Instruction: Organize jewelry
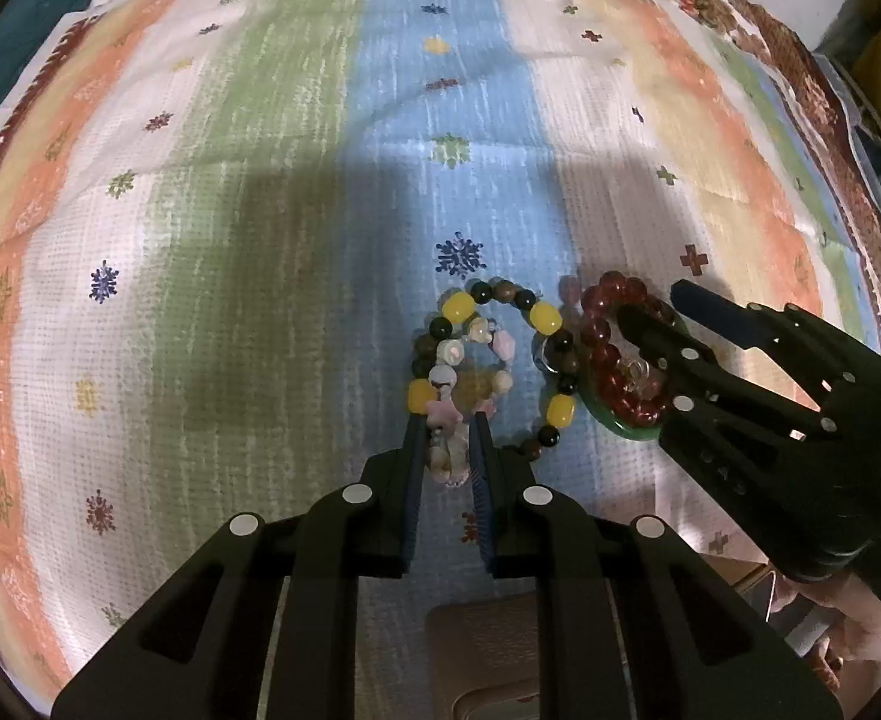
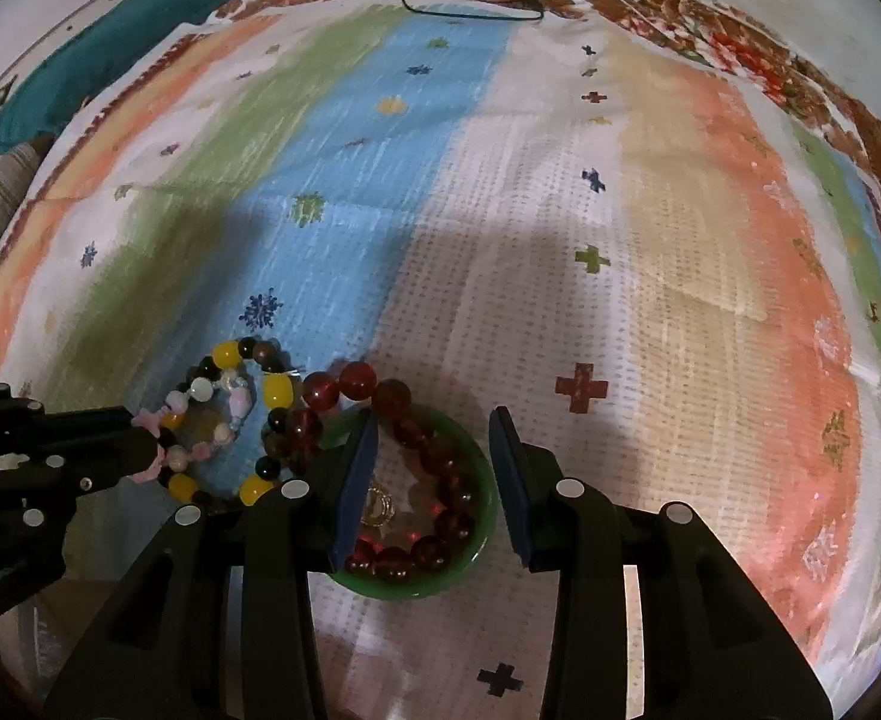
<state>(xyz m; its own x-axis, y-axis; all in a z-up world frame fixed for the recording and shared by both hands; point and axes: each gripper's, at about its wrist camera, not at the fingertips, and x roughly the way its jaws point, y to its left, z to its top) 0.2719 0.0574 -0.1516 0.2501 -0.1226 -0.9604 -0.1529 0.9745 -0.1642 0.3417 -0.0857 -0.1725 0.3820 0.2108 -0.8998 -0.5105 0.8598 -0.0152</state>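
A yellow-and-dark bead bracelet (image 1: 545, 315) (image 2: 278, 391) lies on the striped cloth. Inside its loop lies a pink-and-white charm bracelet (image 1: 447, 372) (image 2: 200, 414). My left gripper (image 1: 447, 420) is shut on the near part of the charm bracelet. To the right, a red bead bracelet (image 1: 605, 360) (image 2: 440, 468) rests on a green bangle (image 1: 626, 429) (image 2: 476, 564), with a small ring (image 2: 377, 507) inside. My right gripper (image 2: 434, 420) is open, its fingers straddling the red beads and the bangle; it also shows in the left wrist view (image 1: 659, 309).
The striped patterned cloth (image 1: 260, 210) (image 2: 650, 240) covers the surface. A thin black cord (image 2: 470, 9) lies at the far edge. A teal cushion (image 2: 98, 60) sits at the far left. A tan box (image 1: 482, 648) lies under my left gripper.
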